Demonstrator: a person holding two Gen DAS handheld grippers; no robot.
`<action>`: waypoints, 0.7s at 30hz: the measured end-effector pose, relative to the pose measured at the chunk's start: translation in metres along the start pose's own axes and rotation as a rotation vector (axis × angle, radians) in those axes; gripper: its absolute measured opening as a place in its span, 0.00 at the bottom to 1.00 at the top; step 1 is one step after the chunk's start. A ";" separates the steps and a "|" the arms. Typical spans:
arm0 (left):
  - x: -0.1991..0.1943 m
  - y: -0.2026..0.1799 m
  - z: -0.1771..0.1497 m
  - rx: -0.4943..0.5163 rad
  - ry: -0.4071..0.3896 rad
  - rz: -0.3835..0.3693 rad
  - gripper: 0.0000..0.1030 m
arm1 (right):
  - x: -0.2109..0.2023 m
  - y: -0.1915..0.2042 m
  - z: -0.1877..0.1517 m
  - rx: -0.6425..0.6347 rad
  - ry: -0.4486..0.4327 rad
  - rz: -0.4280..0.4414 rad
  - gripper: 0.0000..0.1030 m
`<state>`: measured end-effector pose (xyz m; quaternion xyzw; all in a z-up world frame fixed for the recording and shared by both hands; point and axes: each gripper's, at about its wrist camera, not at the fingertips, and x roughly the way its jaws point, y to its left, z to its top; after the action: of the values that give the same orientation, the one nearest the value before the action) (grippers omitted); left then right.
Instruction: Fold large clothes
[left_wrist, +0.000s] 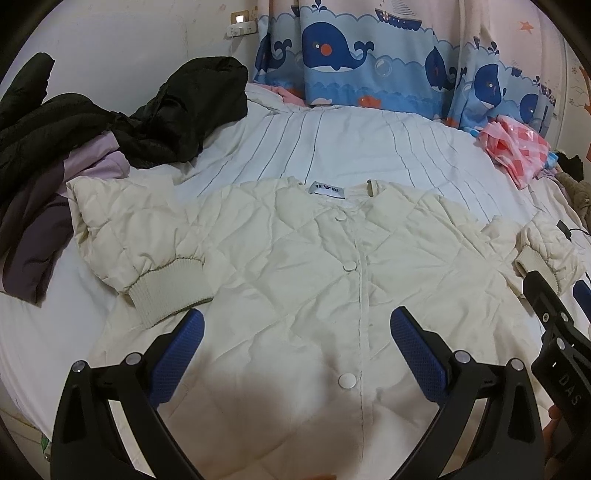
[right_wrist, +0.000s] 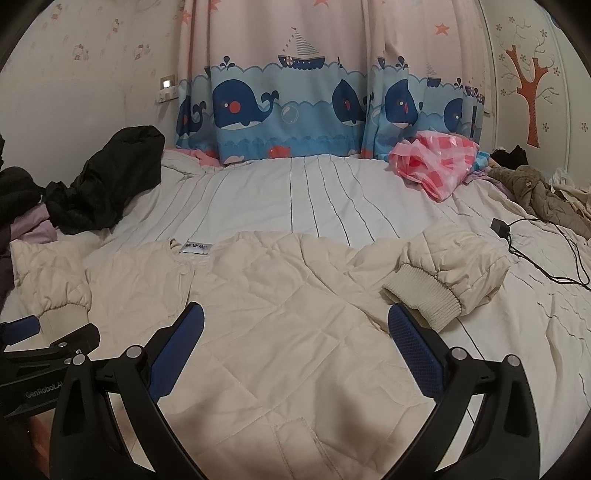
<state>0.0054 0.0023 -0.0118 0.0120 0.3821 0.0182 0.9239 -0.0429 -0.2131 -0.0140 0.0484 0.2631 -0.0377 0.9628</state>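
A cream quilted jacket (left_wrist: 295, 266) lies flat, front up and buttoned, on the white striped bed; it also shows in the right wrist view (right_wrist: 280, 302). Its left sleeve is folded in, with the ribbed cuff (left_wrist: 170, 291) on the body's edge. Its right sleeve is folded in too, cuff (right_wrist: 424, 295) near the body. My left gripper (left_wrist: 295, 332) hovers open and empty over the jacket's lower front. My right gripper (right_wrist: 295, 325) hovers open and empty over the jacket's right half, its right finger just below that cuff. Each gripper shows at the other view's edge.
A pile of black and purple clothes (left_wrist: 74, 133) lies at the bed's left. A pink checked bag (right_wrist: 432, 166) and a brown garment (right_wrist: 535, 192) lie at the right, with a black charger and cable (right_wrist: 502, 227). A whale-print curtain (right_wrist: 295, 103) hangs behind.
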 end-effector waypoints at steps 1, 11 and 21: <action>0.000 0.000 0.000 -0.001 0.001 0.000 0.94 | 0.000 0.000 0.000 -0.001 0.001 0.000 0.93; 0.001 0.001 0.000 -0.001 0.000 0.001 0.94 | 0.000 0.002 0.000 -0.005 0.003 -0.001 0.93; 0.003 0.003 0.000 -0.006 0.003 0.009 0.94 | 0.004 0.003 -0.004 -0.012 0.007 -0.006 0.93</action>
<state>0.0070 0.0052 -0.0138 0.0110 0.3836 0.0234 0.9231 -0.0414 -0.2100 -0.0188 0.0419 0.2668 -0.0388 0.9620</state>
